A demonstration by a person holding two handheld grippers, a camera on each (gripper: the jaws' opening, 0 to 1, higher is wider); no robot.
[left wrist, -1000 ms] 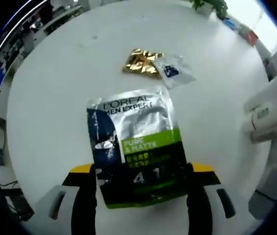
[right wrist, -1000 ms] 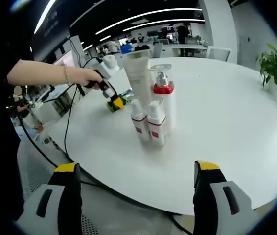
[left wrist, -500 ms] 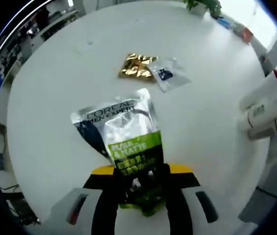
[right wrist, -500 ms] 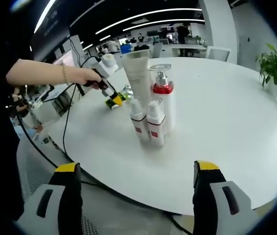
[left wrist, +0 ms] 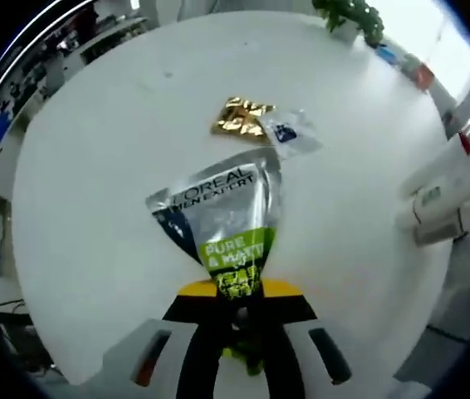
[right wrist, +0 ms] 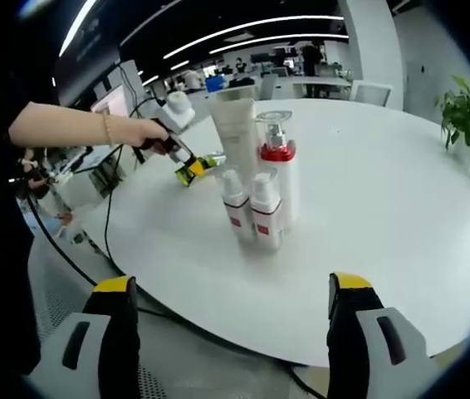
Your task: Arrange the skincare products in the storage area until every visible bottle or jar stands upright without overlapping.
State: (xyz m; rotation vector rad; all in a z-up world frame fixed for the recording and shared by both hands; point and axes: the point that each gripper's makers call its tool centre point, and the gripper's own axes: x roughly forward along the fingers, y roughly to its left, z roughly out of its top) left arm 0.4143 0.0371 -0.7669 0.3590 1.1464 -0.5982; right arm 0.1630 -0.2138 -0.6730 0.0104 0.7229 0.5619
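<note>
between the left tongs point(left wrist: 237, 312), clamped tight, the sachet point(left wrist: 222, 218); right tongs point(right wrist: 229, 332) spread wide, empty.

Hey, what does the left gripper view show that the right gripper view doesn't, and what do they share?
Left gripper view alone: the left gripper shut on the L'Oreal sachet, with a gold sachet and a small clear sachet lying beyond it. Right gripper view alone: the right gripper with jaws wide apart off the table edge, and the person's hand. Shared: the white round table, the cluster of upright bottles and a potted plant.
</note>
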